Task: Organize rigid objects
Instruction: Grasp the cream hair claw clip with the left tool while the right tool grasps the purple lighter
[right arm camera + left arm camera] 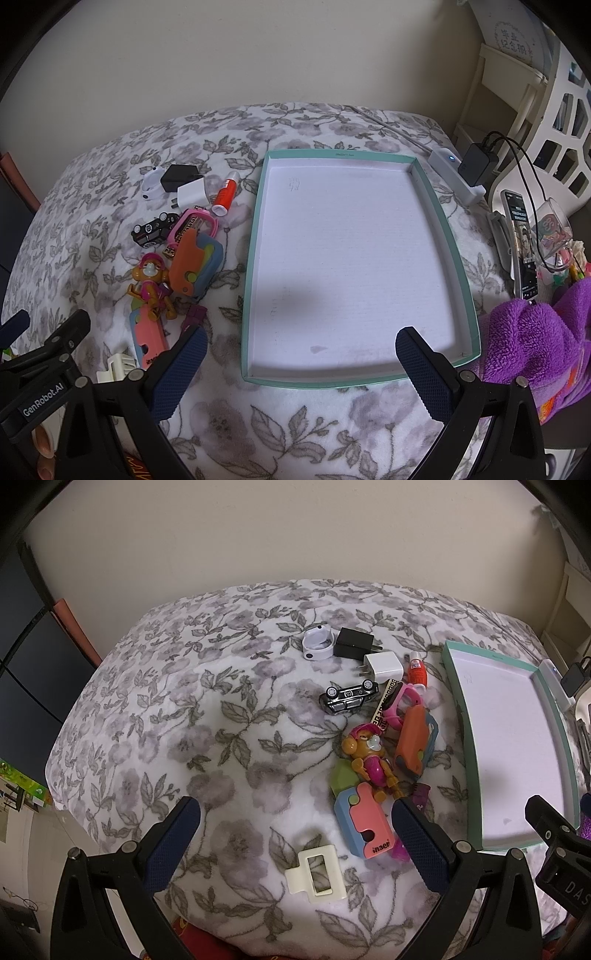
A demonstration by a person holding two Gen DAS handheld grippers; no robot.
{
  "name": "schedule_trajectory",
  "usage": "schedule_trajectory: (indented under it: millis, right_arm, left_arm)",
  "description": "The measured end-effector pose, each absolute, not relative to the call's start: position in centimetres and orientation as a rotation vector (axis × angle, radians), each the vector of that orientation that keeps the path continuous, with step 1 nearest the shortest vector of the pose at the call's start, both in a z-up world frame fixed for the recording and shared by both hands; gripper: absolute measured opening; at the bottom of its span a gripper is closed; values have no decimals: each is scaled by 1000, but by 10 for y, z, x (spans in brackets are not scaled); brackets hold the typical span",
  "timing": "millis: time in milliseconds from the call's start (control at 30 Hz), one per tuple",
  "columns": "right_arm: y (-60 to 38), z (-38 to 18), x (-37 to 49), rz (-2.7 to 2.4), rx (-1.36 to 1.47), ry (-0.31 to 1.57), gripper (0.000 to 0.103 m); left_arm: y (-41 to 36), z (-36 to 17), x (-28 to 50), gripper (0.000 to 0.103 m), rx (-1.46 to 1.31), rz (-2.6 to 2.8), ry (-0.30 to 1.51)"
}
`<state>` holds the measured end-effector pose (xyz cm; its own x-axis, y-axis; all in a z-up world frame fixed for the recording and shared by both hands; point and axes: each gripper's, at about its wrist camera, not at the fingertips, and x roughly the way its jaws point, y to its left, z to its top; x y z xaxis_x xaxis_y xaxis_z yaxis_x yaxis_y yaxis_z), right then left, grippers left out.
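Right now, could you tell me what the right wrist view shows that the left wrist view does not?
Only the right wrist view shows the phone, the purple towel, the glass mug and the whole tray. Only the left wrist view shows the whole white hair clip between the open left gripper fingers, plus the dark cabinet. Both show the toy car, chargers, glue stick and orange figure.

Off the bed's right edge: purple fleece towel point(532, 332), upright black smartphone point(522, 247), clear glass mug point(554, 232), black power adapter point(478, 162).
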<state>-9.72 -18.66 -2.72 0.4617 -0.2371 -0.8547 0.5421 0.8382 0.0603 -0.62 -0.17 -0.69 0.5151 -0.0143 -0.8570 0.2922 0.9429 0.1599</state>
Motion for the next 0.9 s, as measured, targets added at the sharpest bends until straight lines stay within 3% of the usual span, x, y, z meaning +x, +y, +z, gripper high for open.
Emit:
schedule_trajectory:
  millis: [467, 567, 633, 900]
  right_arm:
    - [-162, -48, -56, -303, 374, 1019, 100]
    - [-156, -56, -49, -276, 371, 1042, 95]
    - [-153, -59, -45, -265, 371, 1052, 89]
    - [-146, -75, -30, -214, 404, 1095, 69]
  left_arm:
    - [39, -42, 26, 102, 96, -136, 1265]
    - [45, -53, 30, 100, 65, -112, 1329]
    - [45, -56, 30, 90, 58, -112, 1354]
    - [37, -72, 31, 89, 63, -132, 1448]
